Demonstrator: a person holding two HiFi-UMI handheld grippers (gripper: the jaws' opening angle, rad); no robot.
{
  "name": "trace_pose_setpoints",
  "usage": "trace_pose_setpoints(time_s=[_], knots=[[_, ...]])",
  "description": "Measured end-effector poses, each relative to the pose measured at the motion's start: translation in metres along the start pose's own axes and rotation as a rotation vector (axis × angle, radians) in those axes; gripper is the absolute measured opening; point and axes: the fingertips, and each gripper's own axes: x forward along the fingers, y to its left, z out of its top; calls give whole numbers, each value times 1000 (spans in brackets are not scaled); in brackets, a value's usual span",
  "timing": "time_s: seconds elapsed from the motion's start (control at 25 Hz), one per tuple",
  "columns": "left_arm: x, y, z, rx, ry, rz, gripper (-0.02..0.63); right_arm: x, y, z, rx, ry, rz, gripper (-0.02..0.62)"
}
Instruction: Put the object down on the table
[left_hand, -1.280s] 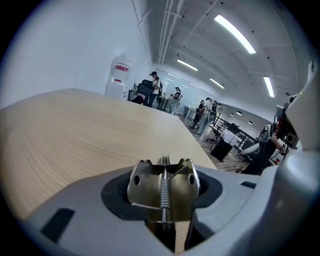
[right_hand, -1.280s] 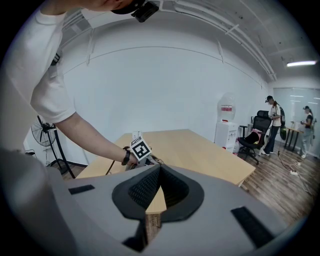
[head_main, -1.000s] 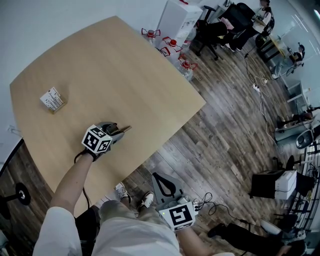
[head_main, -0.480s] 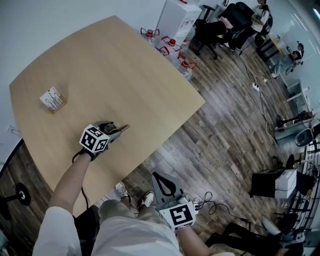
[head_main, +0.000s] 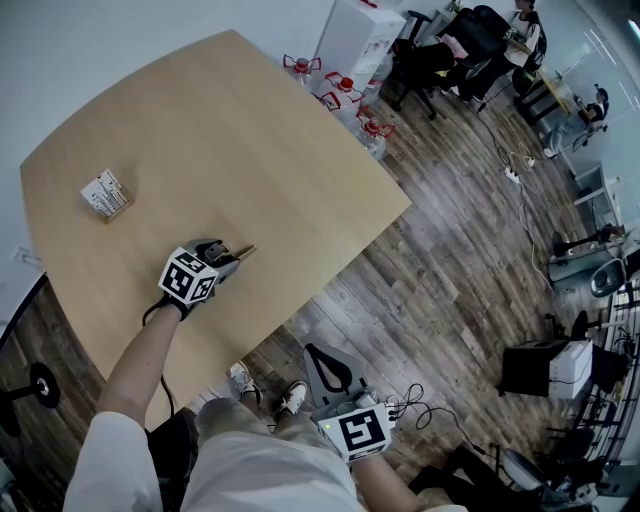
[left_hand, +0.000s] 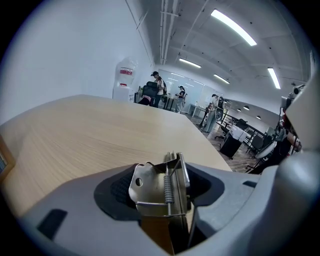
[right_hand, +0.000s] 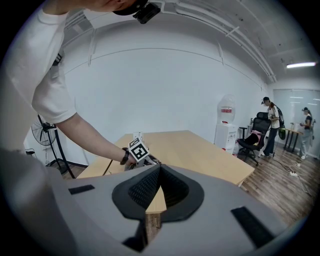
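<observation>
My left gripper (head_main: 232, 258) rests low over the wooden table (head_main: 250, 140) near its front edge. Between its jaws is a mousetrap (left_hand: 161, 192), a wooden board on edge with a metal plate and spring. The trap's tip (head_main: 246, 252) pokes out past the fingers. The jaws are opening: a slit of light shows between the board and the right pad. My right gripper (head_main: 327, 362) hangs off the table above the person's lap, shut and empty, its pads meeting at the tip (right_hand: 159, 170). Its view also shows the left gripper's marker cube (right_hand: 139, 150).
A small printed box (head_main: 105, 195) lies on the table's far left. Several water bottles with red caps (head_main: 345, 90) and a white dispenser (head_main: 358, 35) stand beyond the far edge. Office chairs and cables are on the wood floor to the right.
The left gripper has slid slightly toward the table's near edge and settled, the trap staying between its jaws. The right gripper has not moved.
</observation>
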Motion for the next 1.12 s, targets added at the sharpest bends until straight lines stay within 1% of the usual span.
trace_pose_setpoints(time_s=[0.28, 0.68, 0.96, 1.12], knots=[[0, 3, -5, 38, 27, 42, 267, -6, -1, -6, 5, 7, -2, -2], [3, 3, -7, 58, 41, 82, 285, -8, -3, -8, 5, 6, 0, -2], [5, 4, -10, 108, 72, 115, 299, -7, -7, -9, 8, 10, 3, -2], [2, 8, -12, 102, 74, 135, 304, -7, -6, -9, 4, 7, 7, -2]])
